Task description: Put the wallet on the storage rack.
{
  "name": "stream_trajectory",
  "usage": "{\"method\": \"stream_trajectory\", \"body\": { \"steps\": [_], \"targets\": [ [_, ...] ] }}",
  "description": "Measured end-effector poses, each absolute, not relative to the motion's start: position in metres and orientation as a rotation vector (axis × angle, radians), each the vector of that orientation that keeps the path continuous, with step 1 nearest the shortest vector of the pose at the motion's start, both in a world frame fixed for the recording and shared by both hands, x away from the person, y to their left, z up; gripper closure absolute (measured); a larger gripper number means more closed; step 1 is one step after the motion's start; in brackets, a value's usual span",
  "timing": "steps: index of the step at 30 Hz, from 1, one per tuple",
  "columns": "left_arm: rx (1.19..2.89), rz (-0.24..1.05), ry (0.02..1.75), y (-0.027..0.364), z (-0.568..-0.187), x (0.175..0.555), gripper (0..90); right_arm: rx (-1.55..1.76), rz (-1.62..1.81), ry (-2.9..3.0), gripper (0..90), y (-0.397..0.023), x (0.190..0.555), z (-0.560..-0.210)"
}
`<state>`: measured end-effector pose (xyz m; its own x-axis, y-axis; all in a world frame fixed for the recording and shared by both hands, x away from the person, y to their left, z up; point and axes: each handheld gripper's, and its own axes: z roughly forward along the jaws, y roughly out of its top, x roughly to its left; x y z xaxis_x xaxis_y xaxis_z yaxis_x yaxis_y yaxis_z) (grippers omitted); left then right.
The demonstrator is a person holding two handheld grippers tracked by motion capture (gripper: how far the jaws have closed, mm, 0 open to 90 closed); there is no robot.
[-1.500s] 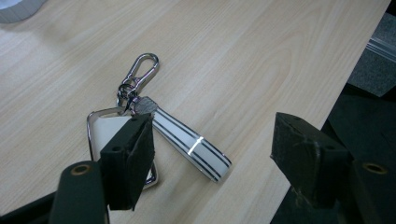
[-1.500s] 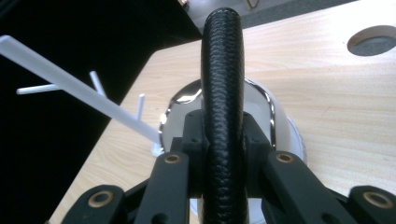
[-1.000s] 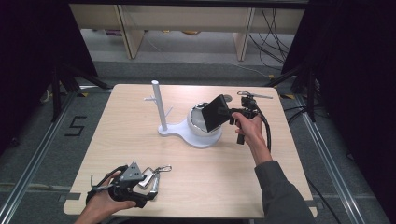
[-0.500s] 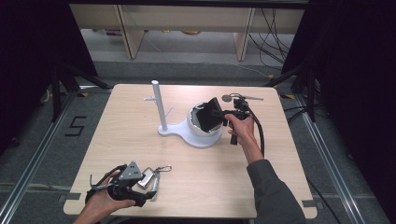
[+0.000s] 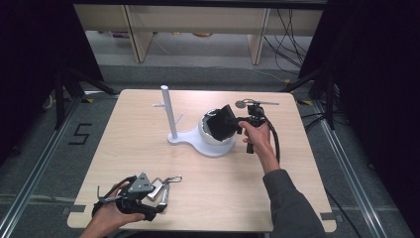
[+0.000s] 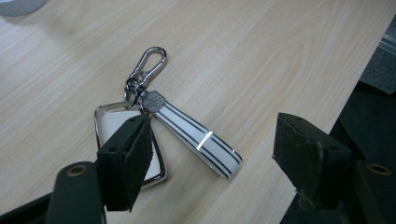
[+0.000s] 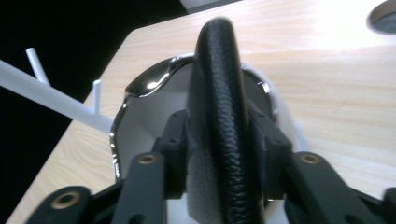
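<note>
Black leather wallet (image 5: pixel 221 127): one, over the white bowl (image 5: pixel 212 136).
Right gripper (image 5: pixel 236 124): jaws just loosening, wallet between.
Left gripper (image 5: pixel 157 196): apart, at one keyring (image 5: pixel 163 186).

- The white post (image 5: pixel 167 113) with its side pegs stands upright mid-bench (image 5: pixel 124 144), blocking a straight sweep across.
- Just right of it, the bowl (image 5: pixel 205 131) holds a black wallet (image 5: pixel 221 123), with the right tool (image 5: pixel 237 124) around it.
- The keychain (image 5: pixel 163 187) lies beside the left tool (image 5: pixel 148 198) near the front edge.
- The bench between is bare.
</note>
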<state>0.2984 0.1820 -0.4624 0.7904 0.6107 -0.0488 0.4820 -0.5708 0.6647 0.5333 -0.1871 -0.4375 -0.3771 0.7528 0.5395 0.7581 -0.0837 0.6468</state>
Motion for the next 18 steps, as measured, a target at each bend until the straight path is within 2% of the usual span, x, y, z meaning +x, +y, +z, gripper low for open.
{"method": "stream_trajectory", "body": {
  "steps": [18],
  "targets": [
    [2.290, 0.258, 0.810, 0.184, -0.461, 0.299, 27.9, -1.783, -1.554, -2.126, 48.2, -0.219, 0.517, -0.417]
  ]
}}
